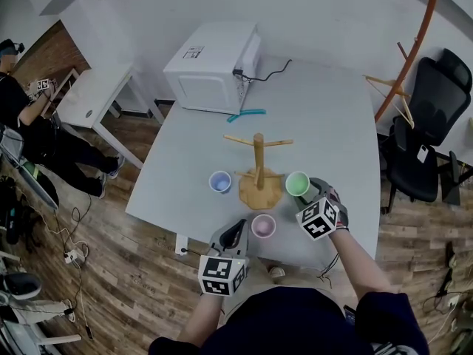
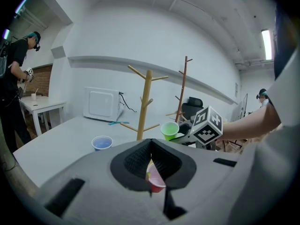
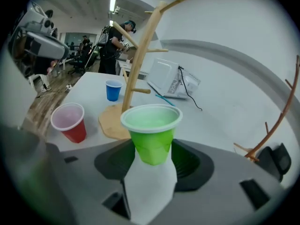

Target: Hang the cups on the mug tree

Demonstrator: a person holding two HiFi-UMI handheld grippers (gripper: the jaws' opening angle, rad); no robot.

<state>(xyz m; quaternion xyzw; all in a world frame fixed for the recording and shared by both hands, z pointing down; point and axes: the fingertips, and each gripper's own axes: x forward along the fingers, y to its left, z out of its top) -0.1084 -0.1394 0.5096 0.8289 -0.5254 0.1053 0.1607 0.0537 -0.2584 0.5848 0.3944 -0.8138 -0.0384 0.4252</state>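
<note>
The wooden mug tree (image 1: 258, 160) stands on its round base in the middle of the white table (image 1: 325, 117). My right gripper (image 1: 307, 191) is shut on a green cup (image 1: 298, 183), held upright just right of the tree's base; the cup's wall (image 3: 151, 142) is squeezed between the jaws. A blue cup (image 1: 219, 181) stands left of the base. A red cup (image 1: 263, 225) stands near the table's front edge. My left gripper (image 1: 238, 230) is shut and holds nothing, just left of the red cup (image 2: 157, 177), which shows beyond the closed jaws.
A white microwave (image 1: 214, 66) sits at the table's far left with a teal object (image 1: 246, 115) in front of it. A black office chair (image 1: 432, 124) and a coat stand (image 1: 414, 43) are to the right. A person (image 1: 15, 102) works at another table on the left.
</note>
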